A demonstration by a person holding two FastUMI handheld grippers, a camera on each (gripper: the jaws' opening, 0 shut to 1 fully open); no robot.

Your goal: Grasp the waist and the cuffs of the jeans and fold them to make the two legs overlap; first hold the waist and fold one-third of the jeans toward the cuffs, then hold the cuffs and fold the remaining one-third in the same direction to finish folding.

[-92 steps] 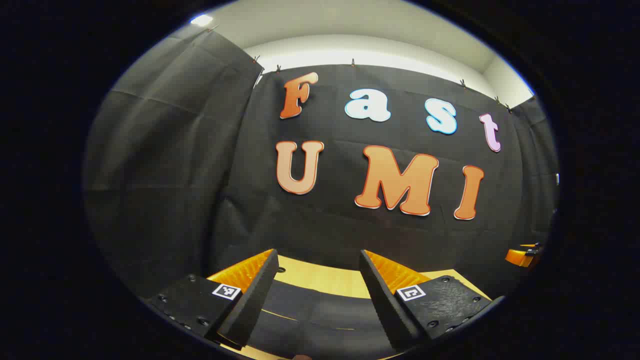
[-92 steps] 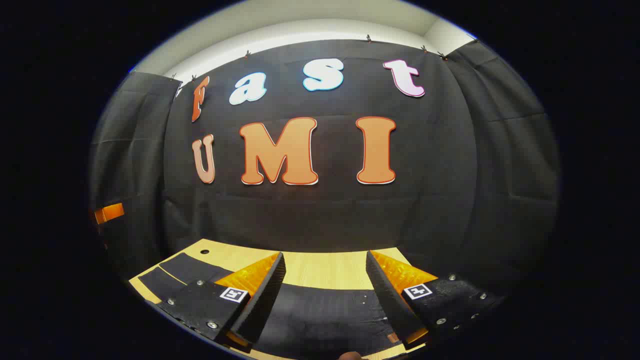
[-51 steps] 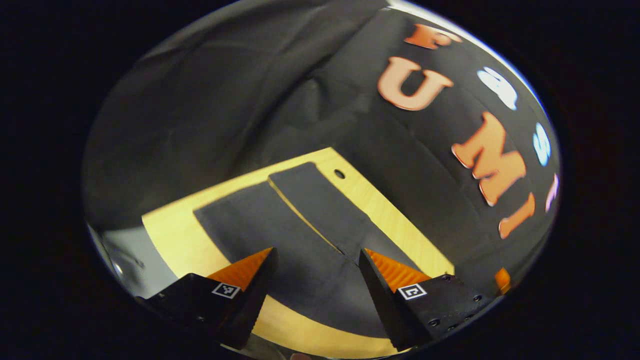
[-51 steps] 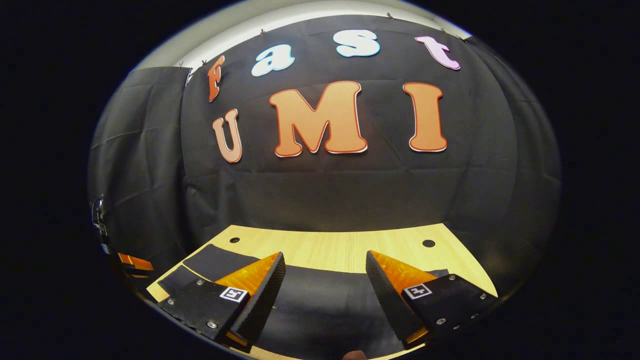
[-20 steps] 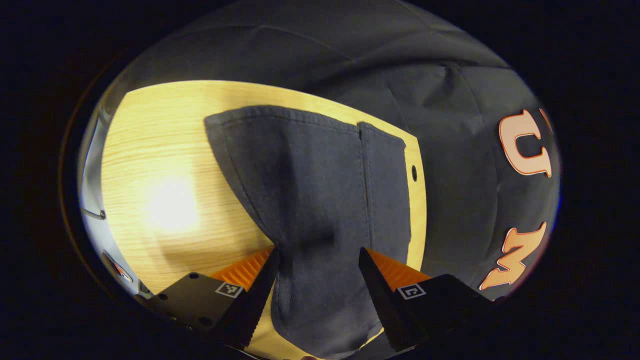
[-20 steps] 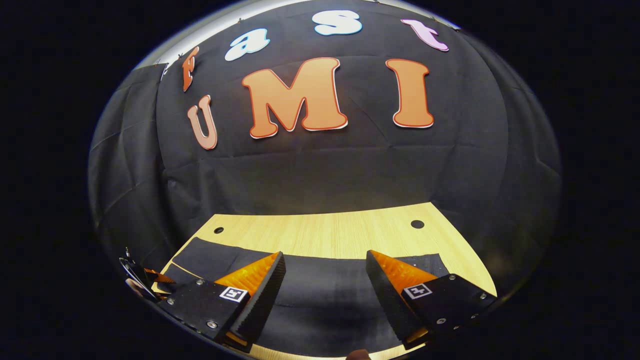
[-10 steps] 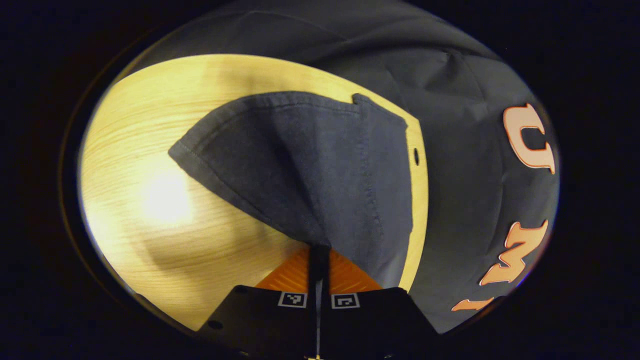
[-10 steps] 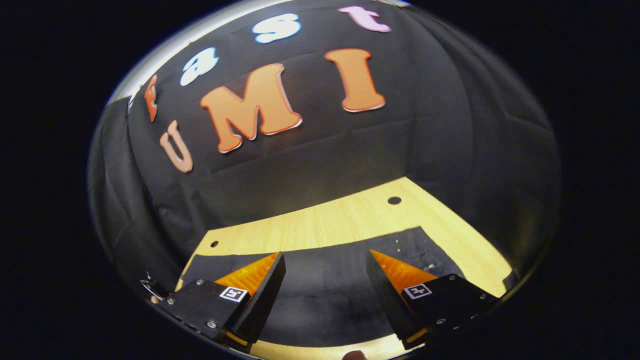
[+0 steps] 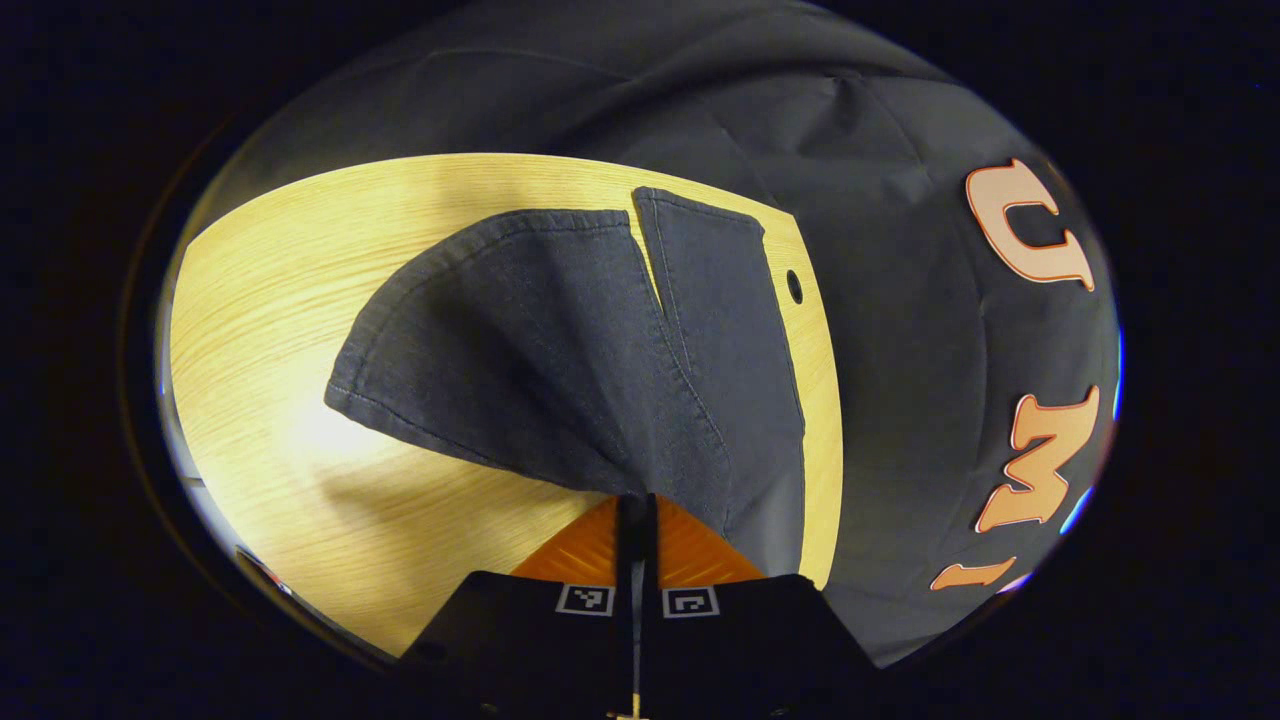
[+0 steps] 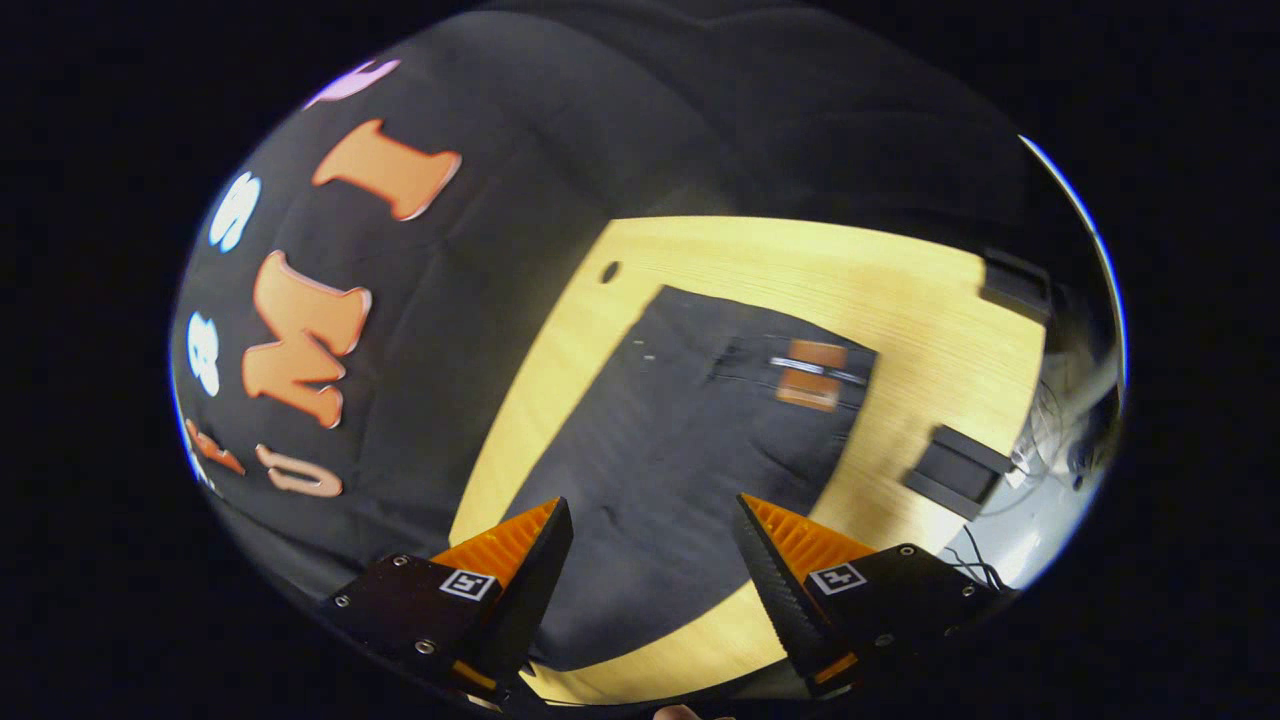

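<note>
Dark jeans [image 9: 560,340] lie on a light wooden table [image 9: 300,300]. In the left gripper view my left gripper [image 9: 636,505] is shut on the near edge of one leg, and that leg rises off the table and fans toward its cuff [image 9: 420,310]. The second leg [image 9: 720,320] lies flat beside it. In the right gripper view my right gripper [image 10: 650,535] stands open above the jeans [image 10: 680,450], nothing between its fingers. The waist end with a brown patch [image 10: 812,373] lies further off.
The booth's black cloth wall [image 10: 480,200] runs along the table's far edge. Two dark flat blocks [image 10: 955,470] sit near the table's edge beyond the waist, with cables [image 10: 1050,440] past them. Small holes [image 9: 794,286] mark the tabletop.
My left gripper went from open over the leg to shut on it and lifted its edge. My right gripper swung round from facing the wall to looking along the jeans at the waist.
</note>
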